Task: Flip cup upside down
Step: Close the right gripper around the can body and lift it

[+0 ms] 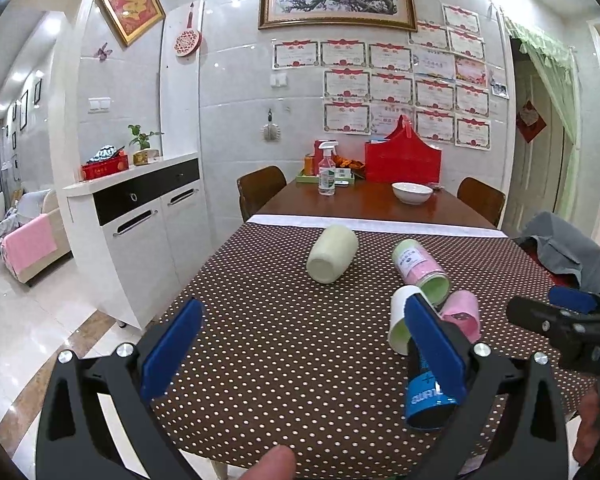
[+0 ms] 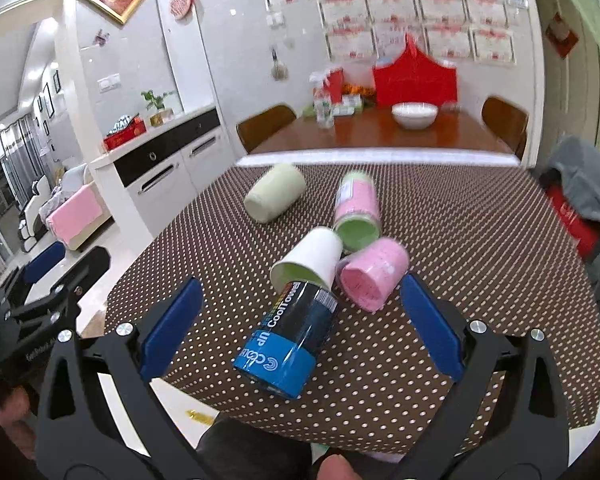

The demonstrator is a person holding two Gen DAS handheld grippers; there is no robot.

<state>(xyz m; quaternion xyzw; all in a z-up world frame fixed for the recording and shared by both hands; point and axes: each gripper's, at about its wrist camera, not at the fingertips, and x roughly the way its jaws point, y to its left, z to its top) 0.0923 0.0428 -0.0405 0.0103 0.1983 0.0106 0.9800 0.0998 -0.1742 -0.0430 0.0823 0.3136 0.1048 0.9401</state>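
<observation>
A dining table is covered at its near end by a brown cloth with white dots (image 2: 440, 240), and five cups lie on their sides on that cloth. The pale green cup (image 2: 274, 198) lies farthest back and to the left, apart from the others, its closed base turned toward the cameras. The other four cluster together nearer the front edge of the cloth. A pink cup with a green inside (image 2: 358, 212) lies with its mouth facing forward. Just in front of it, a white cup with a green inside (image 2: 310, 262) and a plain pink cup (image 2: 374, 274) lie side by side. A black and blue cup (image 2: 290, 344) lies nearest the front edge, one end tucked into the white cup's mouth. The right gripper (image 2: 300, 324) hovers above the front edge of the cloth, blue fingers spread wide to either side of the black and blue cup, gripping nothing. The left gripper (image 1: 304, 348) hovers to the left of the cluster, also wide open and empty. Beyond the cloth, on bare wood, stand a white bowl (image 1: 412, 193) and a spray bottle (image 1: 327, 169).
</observation>
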